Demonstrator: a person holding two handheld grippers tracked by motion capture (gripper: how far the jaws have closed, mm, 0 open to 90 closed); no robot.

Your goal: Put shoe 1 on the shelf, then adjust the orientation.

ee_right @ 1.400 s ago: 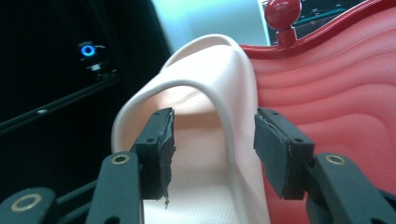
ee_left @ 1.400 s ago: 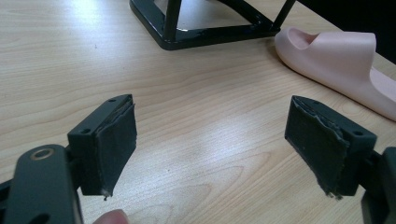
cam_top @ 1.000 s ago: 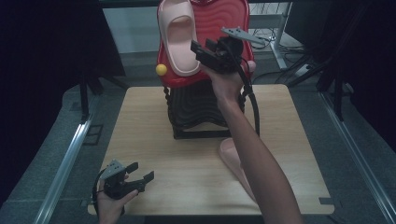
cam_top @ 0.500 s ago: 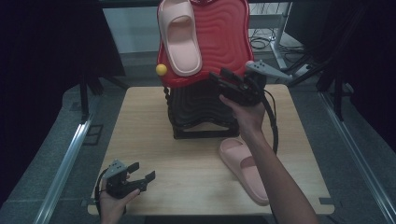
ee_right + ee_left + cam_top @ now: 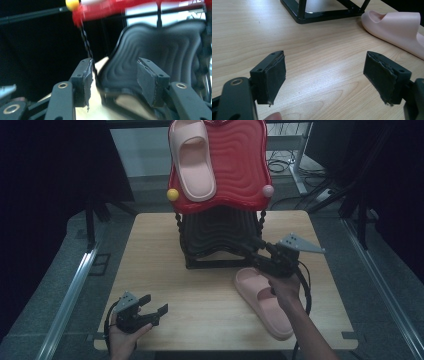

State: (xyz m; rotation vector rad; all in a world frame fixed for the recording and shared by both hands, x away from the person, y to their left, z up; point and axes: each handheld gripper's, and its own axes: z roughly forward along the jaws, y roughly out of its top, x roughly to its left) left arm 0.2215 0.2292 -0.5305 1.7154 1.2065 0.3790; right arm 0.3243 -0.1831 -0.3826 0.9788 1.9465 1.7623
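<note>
The pink slipper [image 5: 264, 302] is seen lying flat on the table [image 5: 150, 250], just below the right gripper [image 5: 257, 254], whose jaws stand apart and empty (aimed at the black rack [image 5: 220, 232]). Its long axis runs diagonally, toe toward the rack, heel toward the table's near right corner. The left gripper [image 5: 156, 312], likewise parted and empty, is held well apart from it.

Both tongs were black, boxy tools. The left tongs [image 5: 152, 311] carried a small grey plate on top, and a dark cable looped from their rear. The right tongs [image 5: 256, 252] bore a grey three-cornered plate with small holes, and a thick black cable curved beneath them. Each jaw ended in a block faced with a worn, ragged-edged dark pad, with brass-ringed pivots on the links behind. Both forearms were bare, without sleeves.
</note>
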